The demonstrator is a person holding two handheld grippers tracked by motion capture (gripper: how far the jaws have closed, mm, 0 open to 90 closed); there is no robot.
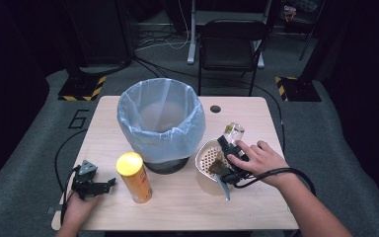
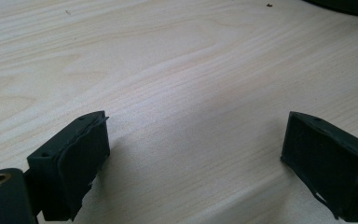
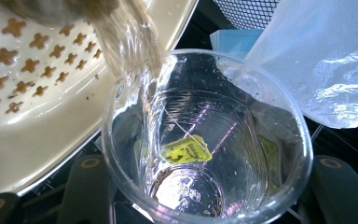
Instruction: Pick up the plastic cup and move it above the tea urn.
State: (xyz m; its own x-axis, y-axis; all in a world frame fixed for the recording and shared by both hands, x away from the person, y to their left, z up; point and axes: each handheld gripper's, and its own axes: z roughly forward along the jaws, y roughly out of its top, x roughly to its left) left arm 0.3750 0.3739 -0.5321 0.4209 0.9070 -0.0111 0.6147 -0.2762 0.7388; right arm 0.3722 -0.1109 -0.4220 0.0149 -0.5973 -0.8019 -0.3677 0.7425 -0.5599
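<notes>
clear plastic cup (image 3: pixel 207 140) tipped over strainer (image 3: pixel 42 107), right claw (image 1: pixel 232 148) clamping it, tea bag blurred

My left gripper (image 1: pixel 107 183) rests low at the desk's near-left corner, jaws wide; my right gripper (image 1: pixel 229 140) is clamped, tipped forward.

- High view: above the table's (image 1: pixel 256 207) near edge, facing forward and down.
- Left gripper view: close over bare tabletop.
- Right gripper view: very close, sharing the colander (image 3: pixel 51 107) (image 1: pixel 208 159) with the high view.
</notes>
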